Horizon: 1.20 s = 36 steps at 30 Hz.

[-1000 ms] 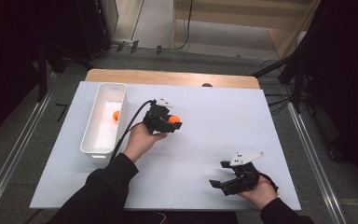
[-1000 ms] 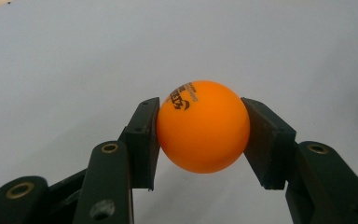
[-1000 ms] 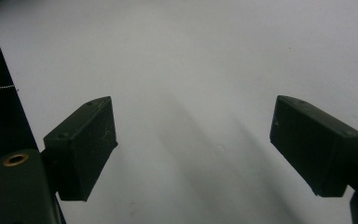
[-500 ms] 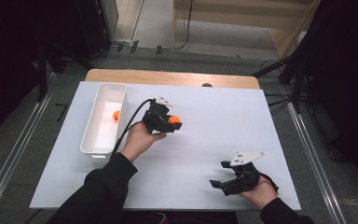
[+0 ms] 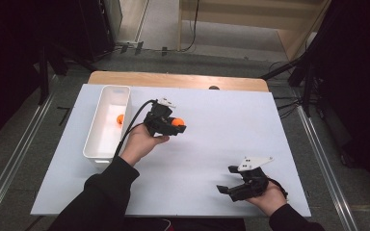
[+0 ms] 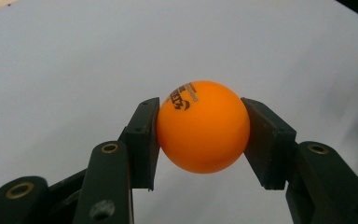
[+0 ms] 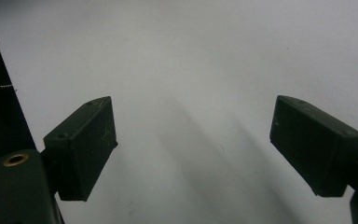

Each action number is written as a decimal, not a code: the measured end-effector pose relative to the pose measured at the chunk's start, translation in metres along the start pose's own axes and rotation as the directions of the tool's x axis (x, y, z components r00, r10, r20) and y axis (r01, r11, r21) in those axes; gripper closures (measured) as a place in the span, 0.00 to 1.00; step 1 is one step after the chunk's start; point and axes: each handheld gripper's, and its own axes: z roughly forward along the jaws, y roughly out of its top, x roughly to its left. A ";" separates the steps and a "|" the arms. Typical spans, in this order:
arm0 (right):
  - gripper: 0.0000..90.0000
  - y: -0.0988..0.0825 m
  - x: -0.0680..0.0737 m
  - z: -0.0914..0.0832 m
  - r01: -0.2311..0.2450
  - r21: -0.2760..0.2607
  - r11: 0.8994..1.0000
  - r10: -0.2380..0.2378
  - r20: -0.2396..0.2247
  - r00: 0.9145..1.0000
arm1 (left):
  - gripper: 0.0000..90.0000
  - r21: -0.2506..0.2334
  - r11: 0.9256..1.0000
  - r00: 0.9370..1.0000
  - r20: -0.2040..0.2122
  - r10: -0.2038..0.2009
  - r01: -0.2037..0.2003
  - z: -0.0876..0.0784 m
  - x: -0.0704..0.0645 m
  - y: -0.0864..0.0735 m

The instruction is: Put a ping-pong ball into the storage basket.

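Observation:
An orange ping-pong ball (image 6: 202, 126) with black print sits between the two black jaws of my left gripper (image 6: 200, 140), which is shut on it. In the high view that ball (image 5: 177, 122) and left gripper (image 5: 179, 127) hover over the white table sheet (image 5: 221, 125), just right of a white bin (image 5: 92, 139). A second orange ball (image 5: 120, 119) lies inside the bin. My right gripper (image 5: 225, 179) rests low at the table's front right, open, and in the right gripper view (image 7: 193, 144) nothing lies between its jaws.
The white bin stands lengthwise along the left side of the sheet. A wooden table edge (image 5: 173, 79) shows at the back. A black cable (image 5: 134, 120) trails from the left gripper over the bin's rim. Dark stands and floor rails surround the table.

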 end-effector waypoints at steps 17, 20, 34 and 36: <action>0.15 0.000 0.001 -0.001 0.002 -0.005 1.000 -0.002 0.002 1.000 | 0.56 0.013 1.000 1.000 0.003 0.006 -0.006 -0.016 0.002 0.006; 0.15 0.000 0.001 -0.001 0.002 -0.004 1.000 -0.002 0.003 1.000 | 0.56 0.007 1.000 1.000 0.001 -0.004 0.004 -0.018 0.003 0.006; 0.15 0.000 0.001 -0.001 0.004 -0.004 1.000 -0.004 0.001 1.000 | 0.56 0.018 1.000 1.000 0.002 -0.008 0.008 -0.030 0.010 0.008; 0.15 0.000 0.001 -0.001 0.005 -0.003 1.000 -0.005 0.000 1.000 | 0.56 0.018 1.000 1.000 -0.005 -0.005 0.005 -0.032 0.010 0.008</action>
